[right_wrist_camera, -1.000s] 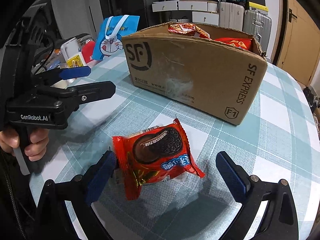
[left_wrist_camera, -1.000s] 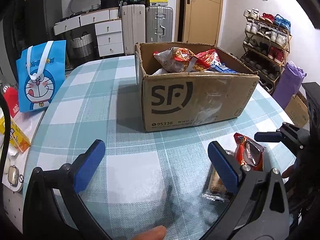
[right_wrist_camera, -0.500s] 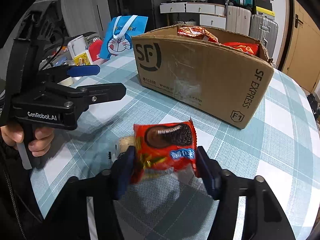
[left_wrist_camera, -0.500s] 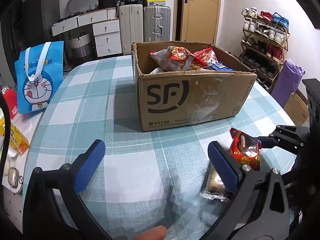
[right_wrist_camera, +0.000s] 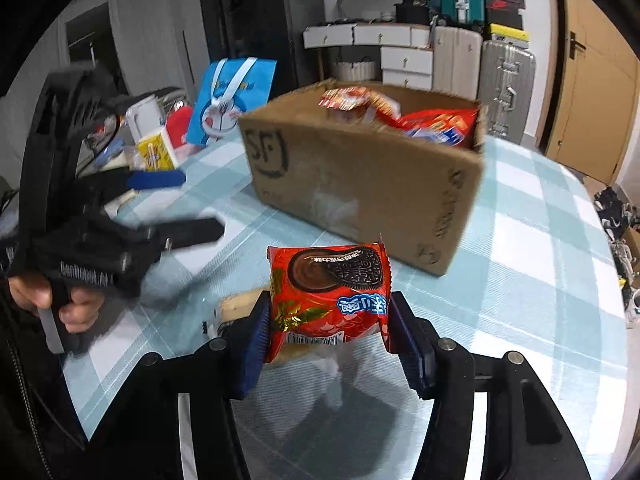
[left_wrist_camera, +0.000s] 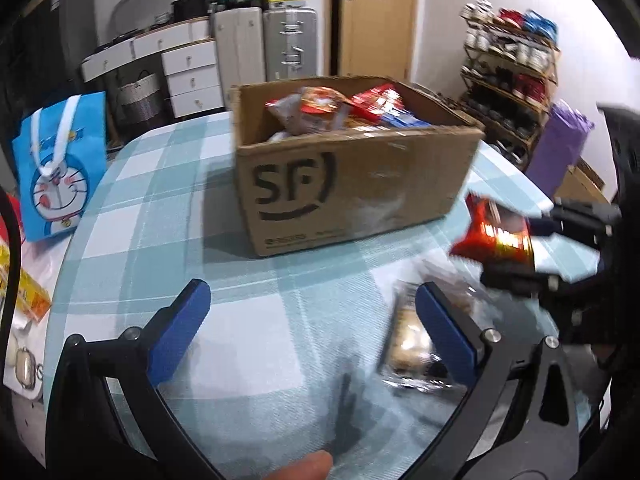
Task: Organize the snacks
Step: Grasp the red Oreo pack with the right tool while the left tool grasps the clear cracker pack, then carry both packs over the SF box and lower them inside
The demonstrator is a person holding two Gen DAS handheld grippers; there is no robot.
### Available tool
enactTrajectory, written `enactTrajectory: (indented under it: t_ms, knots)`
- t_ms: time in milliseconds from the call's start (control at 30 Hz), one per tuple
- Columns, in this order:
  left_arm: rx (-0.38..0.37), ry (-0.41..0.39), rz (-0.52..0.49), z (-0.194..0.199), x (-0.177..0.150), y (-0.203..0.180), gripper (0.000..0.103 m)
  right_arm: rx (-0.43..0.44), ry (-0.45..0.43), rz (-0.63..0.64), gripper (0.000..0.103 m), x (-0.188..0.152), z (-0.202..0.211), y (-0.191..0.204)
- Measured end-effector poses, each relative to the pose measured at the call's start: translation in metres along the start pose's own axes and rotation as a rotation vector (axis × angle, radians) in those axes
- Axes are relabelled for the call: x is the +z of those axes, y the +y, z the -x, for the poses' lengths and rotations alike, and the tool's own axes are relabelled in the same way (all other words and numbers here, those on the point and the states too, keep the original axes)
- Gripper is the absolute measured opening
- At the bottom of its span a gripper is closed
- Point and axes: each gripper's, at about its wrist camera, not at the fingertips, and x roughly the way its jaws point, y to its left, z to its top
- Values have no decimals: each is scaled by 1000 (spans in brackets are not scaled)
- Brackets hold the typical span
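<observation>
red snack packet [right_wrist_camera: 330,292] lifted off checked tablecloth [right_wrist_camera: 532,280].

The round desk [left_wrist_camera: 168,240] carries a pale blue-and-white checked cloth. An open brown cardboard box [left_wrist_camera: 360,192] printed "SF" stands on it, holding snack packets. A clear-wrapped snack packet [left_wrist_camera: 408,340] lies flat nearer the camera. A blue cartoon-print bag [left_wrist_camera: 56,176] stands at the desk's left edge.
</observation>
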Motion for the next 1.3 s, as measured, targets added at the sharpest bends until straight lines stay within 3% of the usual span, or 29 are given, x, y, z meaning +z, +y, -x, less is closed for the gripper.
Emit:
enactTrajectory:
  t_ms: [200,500,633,733,833,1300]
  knots:
    - [-79,69,-80,-9,-7,-26,102,-22,-40,-23,57,4,20,-13]
    - [-129,129,-168,-26,-22,-59,100,-29,-48,-31,58,5,25,-18]
    - [-143,146,-179,-29,-25,-63,82,-32,-45,-33,58,5,23,-18]
    - [-165,160,-184,-33,-28,-62,74,-34,-43,-35,57,5,22,-19]
    - [-196,170,-200,-35,-31,-65,56,-35,-44,-34,58,5,22,-18]
    - [-182,79,-112,-14,-15,-41,56,-36,-62,-39,57,5,27,-18]
